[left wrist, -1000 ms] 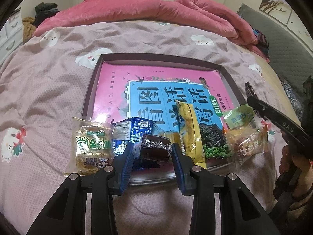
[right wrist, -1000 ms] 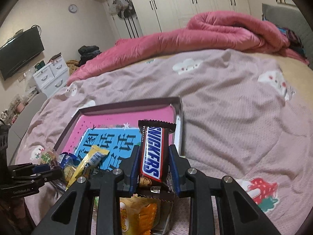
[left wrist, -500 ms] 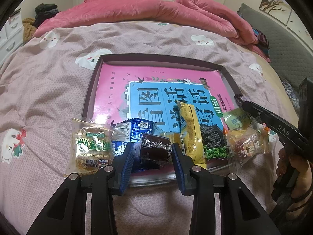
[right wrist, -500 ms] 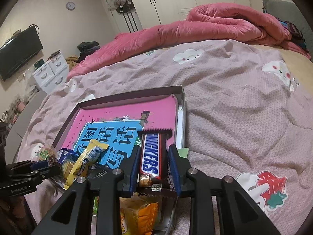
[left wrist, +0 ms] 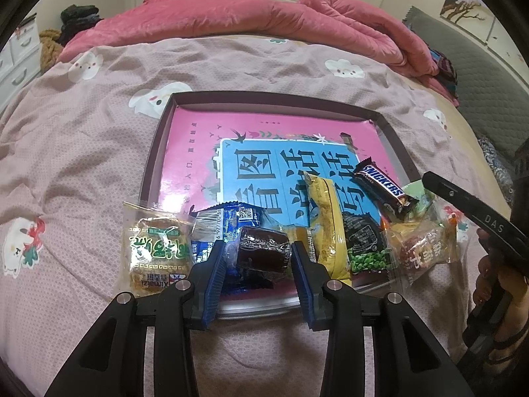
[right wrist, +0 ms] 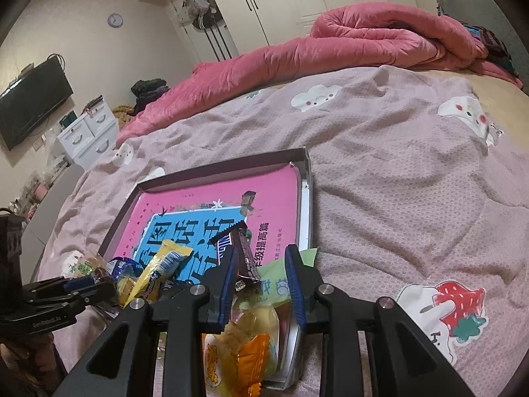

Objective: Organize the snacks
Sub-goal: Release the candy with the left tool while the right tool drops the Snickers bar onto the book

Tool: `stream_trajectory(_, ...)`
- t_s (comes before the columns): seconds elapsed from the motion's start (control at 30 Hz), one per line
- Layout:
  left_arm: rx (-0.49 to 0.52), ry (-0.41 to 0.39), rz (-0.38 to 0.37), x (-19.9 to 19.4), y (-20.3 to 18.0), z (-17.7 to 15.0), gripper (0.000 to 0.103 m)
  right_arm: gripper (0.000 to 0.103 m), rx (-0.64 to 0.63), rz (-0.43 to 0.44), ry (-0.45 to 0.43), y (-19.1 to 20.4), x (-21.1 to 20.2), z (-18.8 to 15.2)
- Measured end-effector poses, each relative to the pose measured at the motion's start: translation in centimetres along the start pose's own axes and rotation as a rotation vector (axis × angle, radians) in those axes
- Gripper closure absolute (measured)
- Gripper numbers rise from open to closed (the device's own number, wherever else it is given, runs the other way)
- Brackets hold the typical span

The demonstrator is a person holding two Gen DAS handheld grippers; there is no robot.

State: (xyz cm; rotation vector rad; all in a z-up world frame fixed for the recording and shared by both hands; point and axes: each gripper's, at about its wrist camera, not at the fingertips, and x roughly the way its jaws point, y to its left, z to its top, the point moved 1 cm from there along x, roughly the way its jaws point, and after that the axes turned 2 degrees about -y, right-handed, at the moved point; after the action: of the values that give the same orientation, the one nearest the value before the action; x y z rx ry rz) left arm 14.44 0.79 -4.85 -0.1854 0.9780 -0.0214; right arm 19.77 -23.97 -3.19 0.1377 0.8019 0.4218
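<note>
My left gripper point(left wrist: 261, 248) is shut on a dark foil-wrapped snack point(left wrist: 264, 258), held just above the near end of a dark-rimmed tray point(left wrist: 155, 165). A Snickers bar point(left wrist: 383, 187) lies tilted, far end on the pink and blue book point(left wrist: 198, 152) in the tray, near end on a light green pack point(left wrist: 420, 195). My right gripper point(right wrist: 261, 258) stands open around that Snickers bar point(right wrist: 244, 251). The bar leans on the left pad, with a gap to the right pad. One right finger point(left wrist: 463, 198) shows beside it.
Along the tray's near end lie a clear-wrapped pastry point(left wrist: 155, 248), a blue pack point(left wrist: 238, 218), a yellow bar point(left wrist: 327, 218), a green pea pack point(left wrist: 367, 244) and an orange-red pack point(left wrist: 423, 248). A pink quilt point(left wrist: 264, 13) is heaped at the far side of the bed.
The right gripper came down over the tray with the Snickers bar. The bar turned onto its edge, is no longer clamped, and now lies on the book. The left gripper kept still.
</note>
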Motion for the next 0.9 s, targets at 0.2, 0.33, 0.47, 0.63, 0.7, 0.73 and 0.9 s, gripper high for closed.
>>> stream_trajectory(0.2, 0.001, 0.007, 0.001, 0.1, 0.0, 0.0, 0.061, 0.073, -0.020, 0.002, -0.045, 0.6, -1.3, 0.2)
stream_trajectory(0.33, -0.002, 0.013, -0.001, 0.0, 0.1, 0.0, 0.057, 0.073, -0.027, 0.004, -0.057, 0.8, -1.8, 0.2)
stream_trajectory(0.47, 0.000, 0.012, 0.002, -0.1, 0.2, 0.0, 0.054, 0.073, -0.032, 0.005, -0.068, 1.0, -2.2, 0.1)
stream_trajectory(0.63, -0.009, 0.012, 0.008, -0.3, 0.4, 0.1, 0.048, 0.072, -0.032, -0.001, -0.077, 1.1, -2.6, 0.1)
stream_trajectory(0.7, -0.013, 0.011, 0.002, -0.5, 0.5, 0.1, 0.046, 0.072, -0.031, -0.005, -0.084, 1.1, -2.8, 0.1)
stream_trajectory(0.73, -0.014, 0.009, 0.002, -0.6, 0.5, 0.1, 0.046, 0.072, -0.031, -0.007, -0.087, 1.1, -2.9, 0.1)
stream_trajectory(0.9, -0.018, -0.002, 0.003, -1.0, 0.6, 0.3, 0.043, 0.068, -0.038, -0.018, -0.108, 1.2, -3.6, 0.2)
